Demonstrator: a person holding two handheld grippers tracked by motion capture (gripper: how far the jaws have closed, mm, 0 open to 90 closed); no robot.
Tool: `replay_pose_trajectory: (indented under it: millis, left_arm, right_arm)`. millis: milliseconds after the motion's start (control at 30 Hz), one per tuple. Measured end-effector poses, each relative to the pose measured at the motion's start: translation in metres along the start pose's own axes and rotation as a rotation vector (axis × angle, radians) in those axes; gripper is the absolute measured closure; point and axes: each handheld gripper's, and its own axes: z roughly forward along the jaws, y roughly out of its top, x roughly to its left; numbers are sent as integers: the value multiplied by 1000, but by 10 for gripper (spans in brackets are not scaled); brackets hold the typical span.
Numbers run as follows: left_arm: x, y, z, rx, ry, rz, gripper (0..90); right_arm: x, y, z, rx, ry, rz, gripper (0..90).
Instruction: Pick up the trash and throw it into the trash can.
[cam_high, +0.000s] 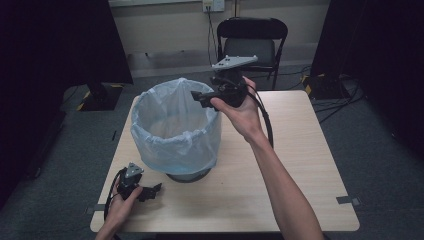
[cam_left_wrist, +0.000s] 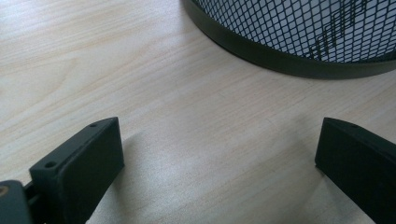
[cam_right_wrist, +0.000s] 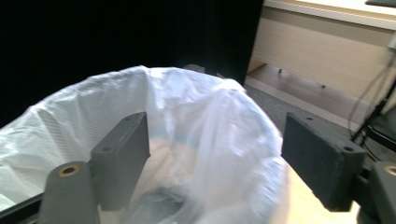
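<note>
Left gripper (cam_high: 150, 191) first, nearest, at about 7 o'clock on the table (cam_high: 300, 165): jaws spread wide, nothing between them, low over bare wood, mesh base of the bin (cam_left_wrist: 299, 42) just ahead in its own view. Best parked there, steady, or brought up to brace the base if the bin starts to slide. Farther on, at about 11 o'clock on the table: bin with the pale blue liner bag (cam_high: 175, 135) already draped over the rim and folded down the outside. Beyond that, at 1 o'clock of the rim: right gripper (cam_high: 200, 98), held up in the hand, jaws also parted wide and pinching nothing, aimed across the opening at the loose plastic standing proud of the edge. Probable step: tidying or seating the liner. Worth taking one thin fold right at the rim, closing gently, pulling outward and down rather than up, so as not to lift the bag out or tip the light bin. Farthest, off the table at 12 o'clock: a folding chair (cam_high: 252, 40).
</note>
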Motion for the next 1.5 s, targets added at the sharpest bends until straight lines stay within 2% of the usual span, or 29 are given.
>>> replay_pose_trajectory:
  millis: [400, 533, 700, 900, 1200, 1500]
  left_arm:
    - [0, 0, 0, -1, 1, -1, 5]
    - [0, 0, 0, -1, 2, -2, 5]
    - [0, 0, 0, -1, 3, -3, 6]
    - [0, 0, 0, 0, 3, -3, 6]
    - [0, 0, 0, 0, 3, -4, 5]
    - [-2, -1, 0, -2, 11, -16, 6]
  right_arm:
    - [-30, -29, -32, 7, -88, 50, 202]
    - [-38, -40, -38, 24, -116, 69, 191]
    - [-42, -57, -44, 39, -131, 71, 197]
    - [-47, -80, -55, 58, -186, 105, 200]
    - [-58, -113, -82, 65, -247, 151, 183]
    - [-66, -153, -95, 86, -283, 207, 179]
